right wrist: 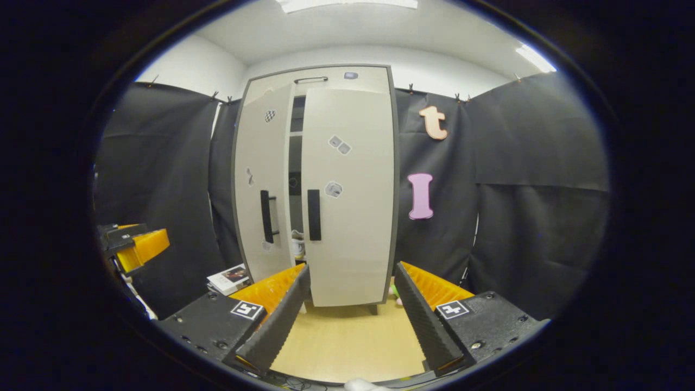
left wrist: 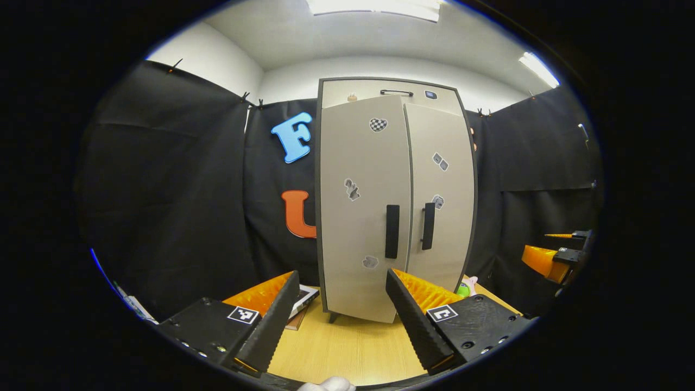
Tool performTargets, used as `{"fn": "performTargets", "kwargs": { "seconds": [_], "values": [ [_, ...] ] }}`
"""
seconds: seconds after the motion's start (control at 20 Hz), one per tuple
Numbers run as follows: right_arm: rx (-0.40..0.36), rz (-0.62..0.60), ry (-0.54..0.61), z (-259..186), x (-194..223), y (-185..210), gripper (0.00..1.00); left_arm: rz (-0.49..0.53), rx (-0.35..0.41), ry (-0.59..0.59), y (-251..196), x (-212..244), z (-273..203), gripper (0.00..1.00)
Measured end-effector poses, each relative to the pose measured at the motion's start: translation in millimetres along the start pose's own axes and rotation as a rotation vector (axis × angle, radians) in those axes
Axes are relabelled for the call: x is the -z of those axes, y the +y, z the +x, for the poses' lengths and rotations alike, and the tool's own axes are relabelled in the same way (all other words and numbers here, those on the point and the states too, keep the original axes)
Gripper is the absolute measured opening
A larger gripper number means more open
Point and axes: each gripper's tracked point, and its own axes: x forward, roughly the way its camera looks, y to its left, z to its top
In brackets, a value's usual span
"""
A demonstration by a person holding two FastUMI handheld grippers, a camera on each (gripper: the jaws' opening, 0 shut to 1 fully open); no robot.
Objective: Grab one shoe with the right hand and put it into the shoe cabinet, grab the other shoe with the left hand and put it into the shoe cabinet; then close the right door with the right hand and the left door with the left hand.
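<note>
Nearest the lens in the left gripper view, the left tool stood with its two fingers spread wide apart and nothing between them, above the pale wooden bench. Same reading in the right gripper view: the right tool was also spread apart and empty over the bench. The shoe cabinet stood upright at the back of the bench against the black booth wall, well apart from both tools. Its right door looked flush with the frame, so I judged that step done. Its left door was ajar: a narrow dark gap ran between the two doors, with shelf edges visible through it. Low in that gap, just beside the door handles, sat a small pale shape that I took to be a shoe; too small to be certain, and I could not tell whether the second shoe sat with it. No shoe lay on the visible bench or in either tool, so both shoes were probably inside already. Seen from the left gripper view, the left door overlapped the edge of the right door slightly, which fitted a door not fully home. A book lay on the bench beside the cabinet's left foot. Remaining, by my estimate: press the left door shut with the left tool.
</note>
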Motion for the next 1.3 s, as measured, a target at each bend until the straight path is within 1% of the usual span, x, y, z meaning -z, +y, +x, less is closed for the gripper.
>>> {"fn": "performTargets", "kwargs": {
  "seconds": [0.05,0.1,0.3,0.65,1.3],
  "values": [
    [0.000,-0.003,-0.002,-1.9,-0.8,1.5,1.00,-0.005,-0.005,0.002,2.9,1.1,-2.6,1.00],
    [-0.001,-0.006,-0.004,-3.6,-2.1,2.0,1.00,-0.005,-0.014,0.003,6.0,1.9,-6.4,0.96],
    [0.000,0.000,-0.005,-10.1,-0.7,4.9,1.00,-0.004,-0.021,0.001,12.6,1.7,-13.6,0.96],
    [0.021,0.004,-0.015,-21.2,-4.5,1.8,1.00,-0.008,-0.006,-0.011,9.5,-1.9,-21.4,0.97],
    [0.027,0.005,-0.018,-29.0,-5.9,-0.7,1.00,0.011,0.009,-0.017,4.5,-4.5,-21.9,0.97]
  ]
}}
